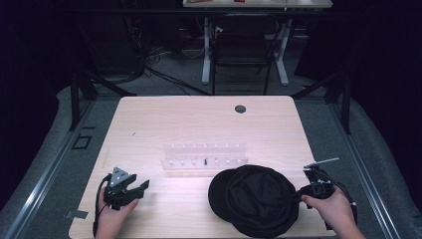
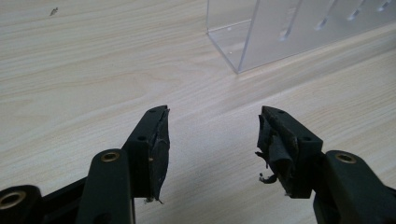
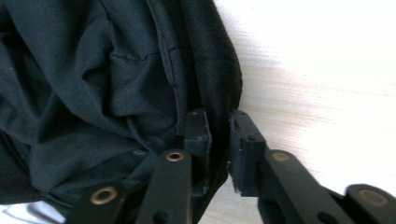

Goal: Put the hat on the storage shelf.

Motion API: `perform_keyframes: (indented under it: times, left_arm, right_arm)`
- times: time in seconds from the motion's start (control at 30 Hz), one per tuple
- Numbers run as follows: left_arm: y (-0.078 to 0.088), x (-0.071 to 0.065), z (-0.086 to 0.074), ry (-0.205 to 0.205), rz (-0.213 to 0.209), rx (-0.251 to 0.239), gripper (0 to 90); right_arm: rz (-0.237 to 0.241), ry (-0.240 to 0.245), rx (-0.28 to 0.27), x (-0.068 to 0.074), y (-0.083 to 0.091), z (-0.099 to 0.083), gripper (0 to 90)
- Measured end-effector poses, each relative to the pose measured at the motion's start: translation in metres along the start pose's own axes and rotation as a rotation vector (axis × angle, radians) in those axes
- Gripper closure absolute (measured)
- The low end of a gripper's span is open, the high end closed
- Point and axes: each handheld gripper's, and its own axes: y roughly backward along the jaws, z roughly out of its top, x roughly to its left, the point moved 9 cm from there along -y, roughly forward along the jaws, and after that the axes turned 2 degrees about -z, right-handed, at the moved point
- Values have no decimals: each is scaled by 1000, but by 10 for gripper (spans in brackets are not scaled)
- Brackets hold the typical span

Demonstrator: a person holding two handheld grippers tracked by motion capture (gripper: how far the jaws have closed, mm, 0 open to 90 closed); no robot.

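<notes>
the right gripper (image 3: 218, 140) pinches the near right rim of the black hat (image 1: 256, 199), likely to lift it; the left gripper (image 2: 212, 140) rests open on the desk (image 1: 164, 119).

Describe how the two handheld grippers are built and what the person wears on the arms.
Both grippers are black. The left gripper has two angular jaws with brass-coloured rivets and worn, fraying black pads; in the high view a grey three-cornered plate sits on top and a black cable trails back. The right gripper has the same blocky jaws and brass rivets, with a grey plate. No sleeves show on the forearms.
</notes>
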Motion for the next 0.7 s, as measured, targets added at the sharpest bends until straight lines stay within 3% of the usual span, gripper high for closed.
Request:
perform_keyframes:
  times: [0.03, 0.1, 0.13, 0.2, 0.27, 0.47, 0.53, 0.6, 0.7]
  left_arm:
    - [0, 0, 0, -2, -1, 1, 436]
    - [0, 0, 0, 1, 0, 0, 436]
    - [0, 0, 0, 2, 0, 0, 436]
    - [0, 0, 0, 3, 1, -2, 436]
    - [0, 1, 0, 3, 1, -1, 436]
    - [0, 1, 0, 5, 3, -1, 436]
    - [0, 1, 0, 5, 3, -2, 436]
    - [0, 1, 0, 6, 3, -3, 436]
    - [0, 1, 0, 7, 3, -2, 436]
  right_arm:
    - [4, 24, 29, -1, 1, -1, 811]
    - [15, -4, 4, 2, 0, 1, 826]
    - [19, 20, 36, 0, 2, 0, 831]
    - [21, -8, 16, 2, 0, 1, 836]
    - [27, 28, 60, -1, 3, -1, 844]
    - [29, 22, 60, 1, 5, 0, 867]
    - [45, -15, 34, 4, 5, 2, 872]
    - [58, 9, 61, 2, 9, 1, 874]
    - [66, -5, 48, 2, 10, 2, 874]
